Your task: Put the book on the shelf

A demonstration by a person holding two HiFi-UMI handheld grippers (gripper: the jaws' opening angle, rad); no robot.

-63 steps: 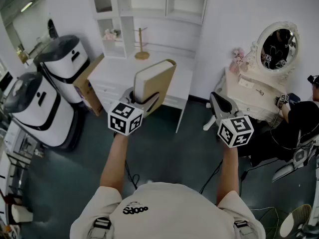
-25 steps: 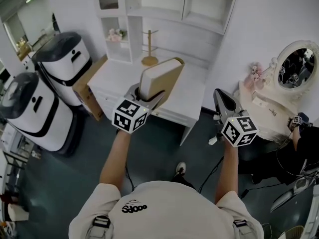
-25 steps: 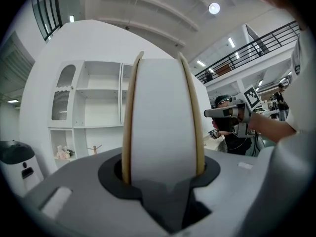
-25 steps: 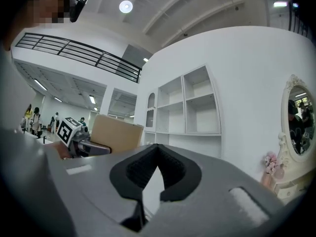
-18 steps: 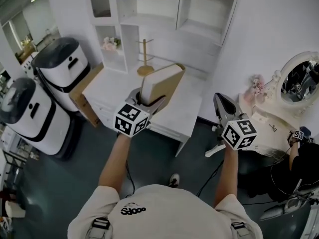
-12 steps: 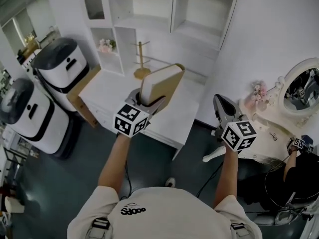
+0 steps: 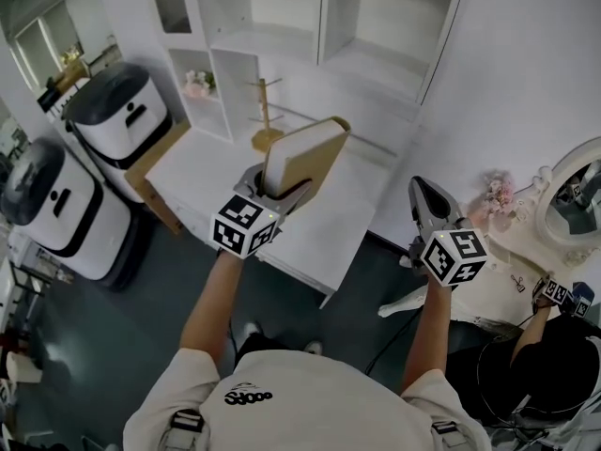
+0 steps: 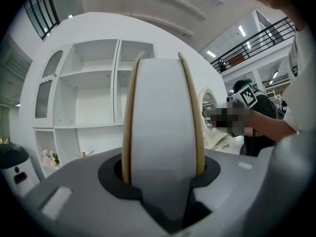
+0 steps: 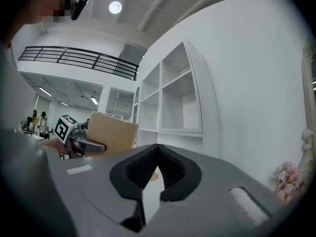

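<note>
Carrying step, by the look of it: not yet at the shelf [image 7: 263, 40]. Holding the book [image 7: 299, 158] upright in the left gripper [image 7: 276, 188], fingers pressed on both tan covers near the lower end, page edge facing back along the fingers. Hanging in the air above the worktop [image 7: 329, 242], touching nothing else, well short of the open compartments beyond. Right gripper [image 7: 423, 195] off to the side, apart from the book, fingers closed together on nothing.

To do this well:
- Hold the squeeze firm. Gripped low and standing tall, so likely to tip or slide if loosened.
- Bring forward level and upright, passing clear of the wooden stand [image 7: 265, 137] near the back of the worktop.
- Pick a compartment taller than the book, and aim for the middle of the opening, not the divider.
- Set the lower edge down on the board first, then push in.
- Loosen the fingers only once resting on the board.
- Use the free right gripper to steady a cover if leaning.
</note>
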